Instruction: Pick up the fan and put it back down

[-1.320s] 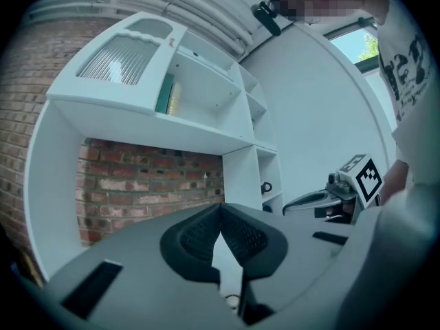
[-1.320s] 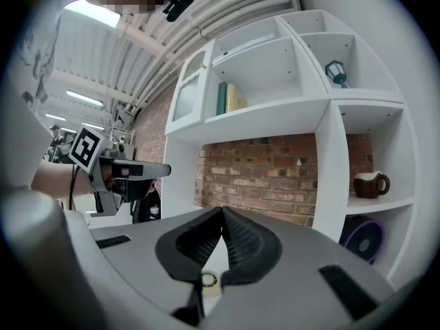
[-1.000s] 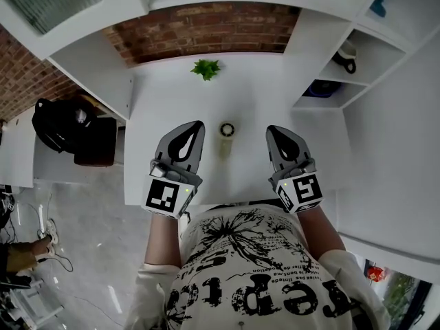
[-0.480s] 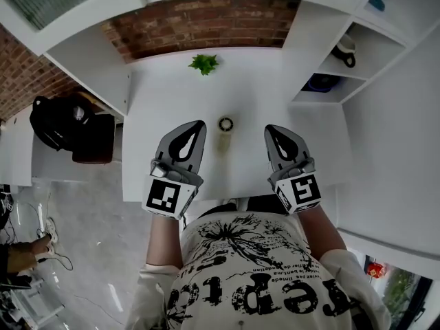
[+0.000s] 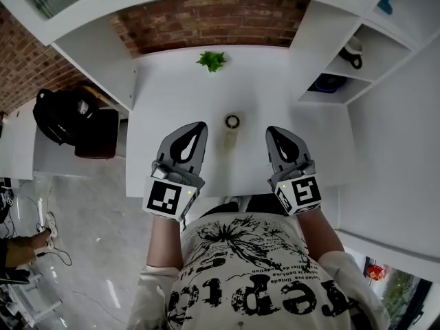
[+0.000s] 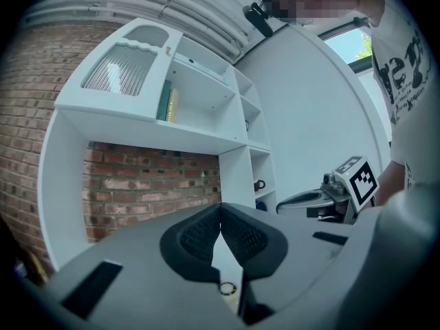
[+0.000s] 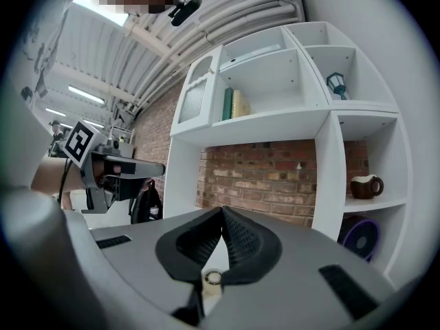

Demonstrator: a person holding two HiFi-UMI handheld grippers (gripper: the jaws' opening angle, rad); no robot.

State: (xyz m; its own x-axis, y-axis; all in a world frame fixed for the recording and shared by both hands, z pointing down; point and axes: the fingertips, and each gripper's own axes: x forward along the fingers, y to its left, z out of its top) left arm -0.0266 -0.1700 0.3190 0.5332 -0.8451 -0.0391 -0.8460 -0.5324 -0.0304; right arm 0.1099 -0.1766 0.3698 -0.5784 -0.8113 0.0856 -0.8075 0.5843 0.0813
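The left gripper (image 5: 199, 126) and right gripper (image 5: 270, 130) are squeezed shut on nothing. The purple fan (image 7: 362, 238) sits in the white shelf (image 7: 328, 177), maybe waiting, maybe already put back.

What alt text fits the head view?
A person holds the left hand-held gripper and right hand-held gripper, shut and empty, over the near edge of a white desk, a beige object between them. A plant stands at the back; a fan sits in a shelf at right.
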